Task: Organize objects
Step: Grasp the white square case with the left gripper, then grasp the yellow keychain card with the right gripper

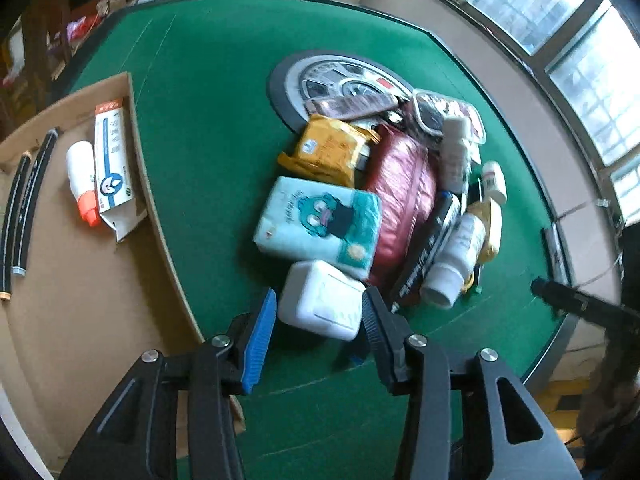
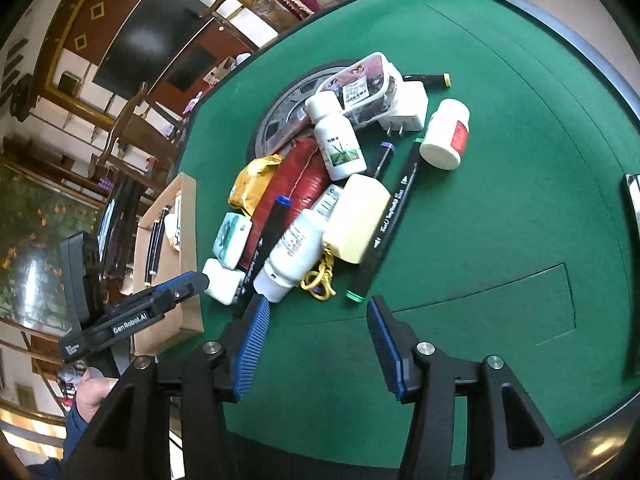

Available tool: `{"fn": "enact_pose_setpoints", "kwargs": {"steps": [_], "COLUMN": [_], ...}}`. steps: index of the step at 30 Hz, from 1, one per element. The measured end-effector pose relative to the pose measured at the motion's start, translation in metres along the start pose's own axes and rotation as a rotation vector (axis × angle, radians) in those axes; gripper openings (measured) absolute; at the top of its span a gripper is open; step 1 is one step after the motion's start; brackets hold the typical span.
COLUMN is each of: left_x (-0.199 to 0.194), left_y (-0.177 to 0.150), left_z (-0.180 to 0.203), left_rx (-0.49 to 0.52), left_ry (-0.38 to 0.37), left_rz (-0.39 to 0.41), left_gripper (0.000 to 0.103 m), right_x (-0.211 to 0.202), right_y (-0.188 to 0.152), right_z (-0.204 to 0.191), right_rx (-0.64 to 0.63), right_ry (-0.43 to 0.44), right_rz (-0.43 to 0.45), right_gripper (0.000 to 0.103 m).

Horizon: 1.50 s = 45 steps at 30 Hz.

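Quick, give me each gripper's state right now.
Left gripper: open, holding nothing; the white charger sits between its fingers, untouched.
Right gripper: open, empty, above bare green table.

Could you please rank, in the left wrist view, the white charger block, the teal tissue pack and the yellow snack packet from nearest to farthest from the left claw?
1. White charger block: between the open fingers of the left claw, not gripped.
2. Teal tissue pack: just beyond the block.
3. Yellow snack packet: farther, toward the wheel-print disc.
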State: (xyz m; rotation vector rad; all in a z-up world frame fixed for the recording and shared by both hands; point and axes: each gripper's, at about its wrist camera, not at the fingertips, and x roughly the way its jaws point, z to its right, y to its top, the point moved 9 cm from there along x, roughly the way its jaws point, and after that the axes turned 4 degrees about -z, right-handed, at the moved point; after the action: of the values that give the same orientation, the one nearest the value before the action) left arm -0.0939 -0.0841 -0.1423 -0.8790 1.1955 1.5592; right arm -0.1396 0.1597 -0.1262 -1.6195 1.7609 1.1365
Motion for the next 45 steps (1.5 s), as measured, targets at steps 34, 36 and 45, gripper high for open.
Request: {"fn": "enact_pose_setpoints", "kwargs": {"steps": [34, 36, 45], "left_x": [0.01, 0.011, 0.012], "left_y": [-0.047, -0.052, -0.053], "left_z": [0.016, 0.019, 0.015], "left_rx": [0.128, 0.131, 0.107], "left_ry": [0.17, 0.17, 0.148], "left_rz": [0.002, -0.004, 0.002], "left_gripper": [0.053, 0.053, 0.053], "right_x": [0.03, 0.041, 0.052], "right_y": [0.051, 0.06, 0.063], "right_z": [0.009, 0.01, 0.022], "right_rx": [0.048, 0.046, -0.094], "right_ry": [0.001, -0.051, -0.242], "right_rz": [0.019, 0.001, -0.028], "right_gripper": [0.056, 0.042, 0.02]}}
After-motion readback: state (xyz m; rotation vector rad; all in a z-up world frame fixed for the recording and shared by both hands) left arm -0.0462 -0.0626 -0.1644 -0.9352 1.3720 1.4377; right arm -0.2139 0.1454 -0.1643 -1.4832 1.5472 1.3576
